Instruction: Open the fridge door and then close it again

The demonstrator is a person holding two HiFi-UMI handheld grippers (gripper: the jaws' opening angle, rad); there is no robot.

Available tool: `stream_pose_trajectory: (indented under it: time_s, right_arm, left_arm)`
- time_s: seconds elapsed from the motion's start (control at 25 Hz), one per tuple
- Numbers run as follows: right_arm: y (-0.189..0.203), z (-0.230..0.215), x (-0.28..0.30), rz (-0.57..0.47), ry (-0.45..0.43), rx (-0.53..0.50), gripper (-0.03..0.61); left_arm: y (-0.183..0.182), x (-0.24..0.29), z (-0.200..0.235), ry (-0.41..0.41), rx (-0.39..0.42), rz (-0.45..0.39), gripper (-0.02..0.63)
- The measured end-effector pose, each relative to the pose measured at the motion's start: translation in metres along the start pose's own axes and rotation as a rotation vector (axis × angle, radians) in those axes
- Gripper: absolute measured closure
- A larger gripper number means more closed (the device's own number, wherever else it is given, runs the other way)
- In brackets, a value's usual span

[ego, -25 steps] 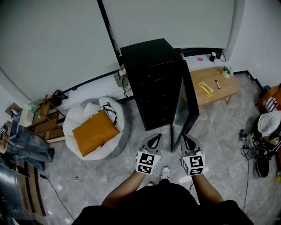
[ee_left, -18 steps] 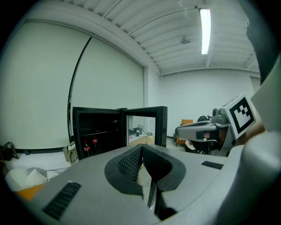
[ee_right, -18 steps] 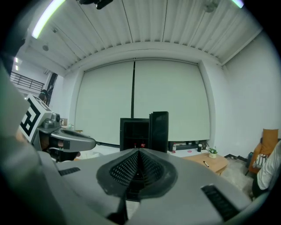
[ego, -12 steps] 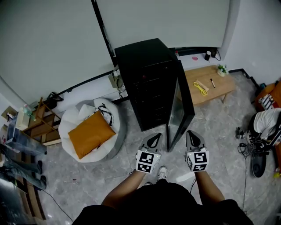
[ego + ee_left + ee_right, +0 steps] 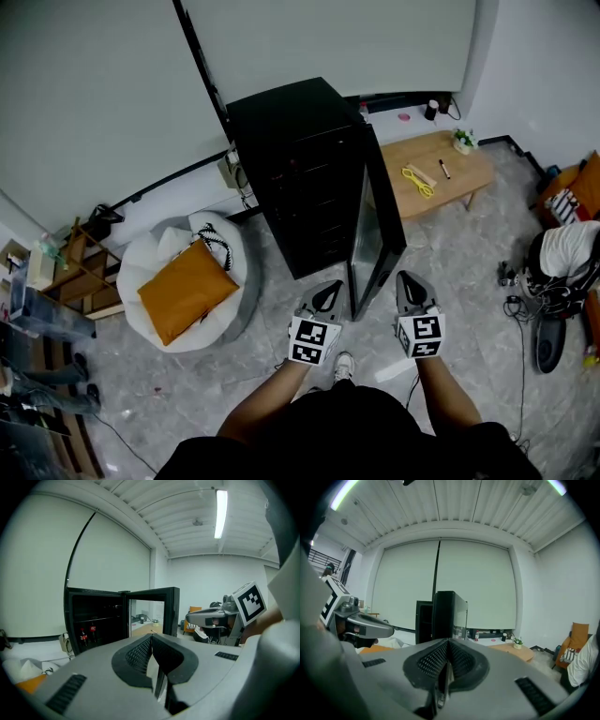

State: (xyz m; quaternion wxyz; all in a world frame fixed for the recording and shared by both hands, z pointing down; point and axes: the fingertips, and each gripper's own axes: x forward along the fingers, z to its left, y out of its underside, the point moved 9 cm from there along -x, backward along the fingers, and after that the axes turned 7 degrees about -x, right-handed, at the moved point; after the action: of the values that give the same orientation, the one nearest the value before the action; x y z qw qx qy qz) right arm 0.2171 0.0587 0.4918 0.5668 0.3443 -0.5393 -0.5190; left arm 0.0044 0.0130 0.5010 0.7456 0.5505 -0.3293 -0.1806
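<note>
Over grey floor (image 5: 469,272), fridge door (image 5: 377,234) edge stands between left gripper (image 5: 328,289) and right gripper (image 5: 409,279), jaws together.

Light: bright and even, from a ceiling tube lamp (image 5: 220,513).
Shadows: soft; the fridge (image 5: 300,169) interior was dark.
Distortion: heavy fisheye bending, with black vignetted corners in both gripper views.
Focus: room sharp, close foreground slightly soft.

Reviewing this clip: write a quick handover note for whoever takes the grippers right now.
Left gripper: shut, empty, on the inner side of the door's free edge.
Right gripper: shut, empty, on the door's outer side.
Fridge: its door stands wide open, edge toward the person; neither gripper appears to touch it.
Done: opening.
Left: closing, probably a push from the right gripper.
</note>
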Motion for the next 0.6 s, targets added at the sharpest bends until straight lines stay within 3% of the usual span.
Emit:
stream_pose_trajectory:
  time_s: [0.6]
  right_arm:
    - [-0.007, -0.018, 0.025, -0.009, 0.014, -0.032, 0.560]
  left_arm:
    - [0.006, 0.010, 0.012, -0.016, -0.021, 0.022, 0.591]
